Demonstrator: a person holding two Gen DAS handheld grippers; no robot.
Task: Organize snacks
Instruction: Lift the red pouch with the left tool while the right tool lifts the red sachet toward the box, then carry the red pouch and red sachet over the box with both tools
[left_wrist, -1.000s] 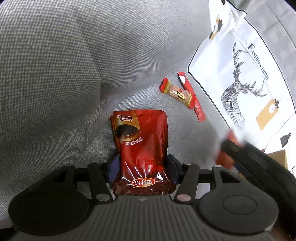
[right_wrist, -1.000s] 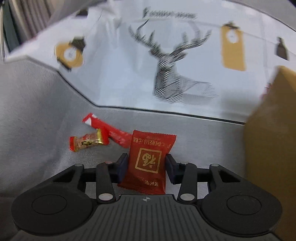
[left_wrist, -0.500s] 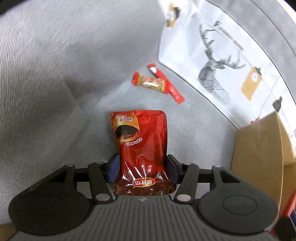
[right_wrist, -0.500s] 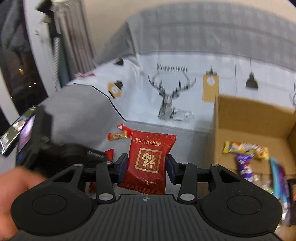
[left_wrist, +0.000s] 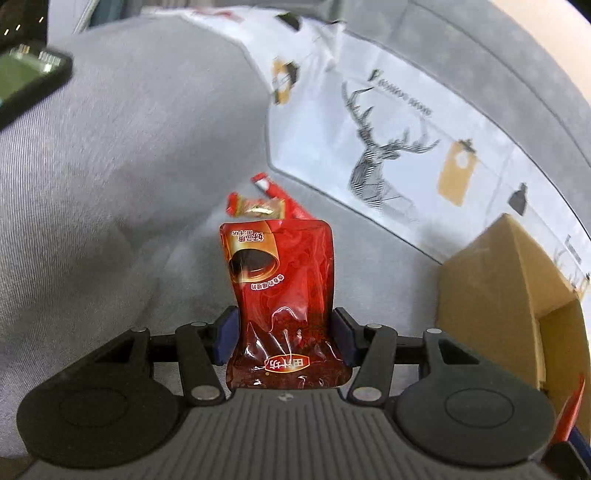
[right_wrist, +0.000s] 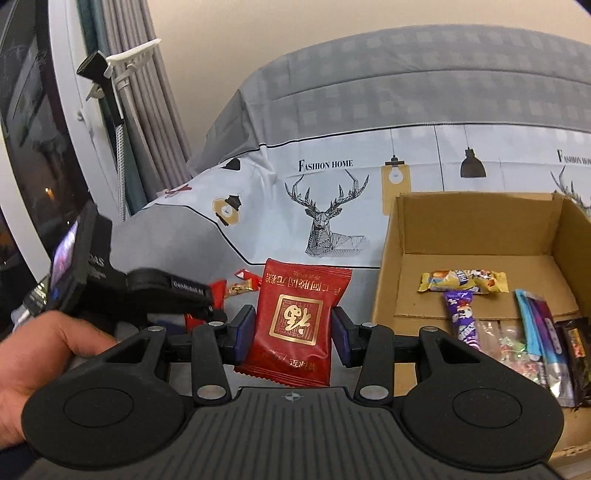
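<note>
My left gripper (left_wrist: 284, 334) is shut on a glossy red pouch (left_wrist: 282, 291) with a gold band, held above the grey bedcover. My right gripper (right_wrist: 293, 334) is shut on a flat red packet (right_wrist: 295, 325) with a gold square emblem, held just left of an open cardboard box (right_wrist: 391, 280). Several wrapped snacks lie in the box, among them a yellow bar (right_wrist: 461, 280) and a purple one (right_wrist: 461, 317). Beyond the pouch, a small gold-and-red candy (left_wrist: 258, 206) and a thin red stick pack (left_wrist: 284, 199) lie on the cover. The box (left_wrist: 491, 295) stands at the right in the left wrist view.
A person's hand (right_wrist: 40, 354) holds the left gripper's body (right_wrist: 122, 291) at the left of the right wrist view. A white panel with a deer print (right_wrist: 328, 225) runs behind the box. Curtains (right_wrist: 147, 122) and a window frame stand at the far left.
Both grippers rose with their packets held. The right one swung toward the box, whose inside came into view. The left one rolled, so the loose candies shifted and the box entered its view.
</note>
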